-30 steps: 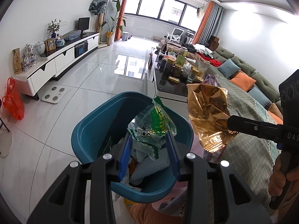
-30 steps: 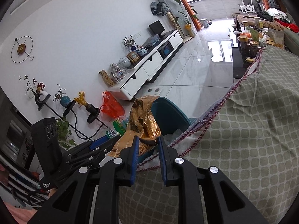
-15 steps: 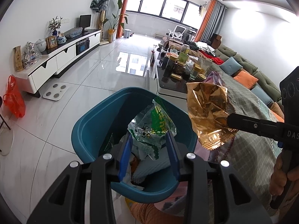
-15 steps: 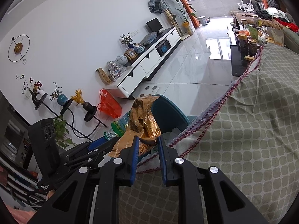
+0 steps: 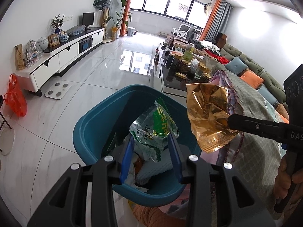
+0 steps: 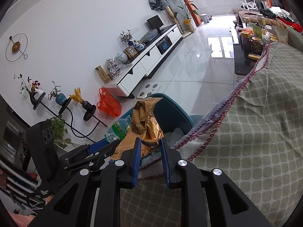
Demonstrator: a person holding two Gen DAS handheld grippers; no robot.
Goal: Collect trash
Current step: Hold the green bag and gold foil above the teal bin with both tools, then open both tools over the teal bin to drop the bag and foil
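Note:
My left gripper (image 5: 151, 139) is shut on a crumpled green and clear snack wrapper (image 5: 154, 127), held just above the open teal trash bin (image 5: 90, 124). The bin holds white paper and other scraps. My right gripper (image 6: 150, 142) is shut on a crinkled gold foil bag (image 6: 146, 124), held at the bin's right rim; the bag also shows in the left wrist view (image 5: 207, 113). The bin (image 6: 170, 111) lies just beyond the gold bag in the right wrist view, with the left gripper's body to its left.
A green patterned blanket (image 6: 246, 132) with red stitched edge covers the sofa beside the bin. A coffee table (image 5: 170, 75) with several jars stands beyond. A white TV cabinet (image 5: 56, 56), an orange plastic bag (image 5: 16, 96) and a scale (image 5: 58, 90) are at the left.
Both grippers keep their wrappers. The view has shifted slightly; the bin sits a little further under the left gripper. The gold bag stays at the bin's right rim.

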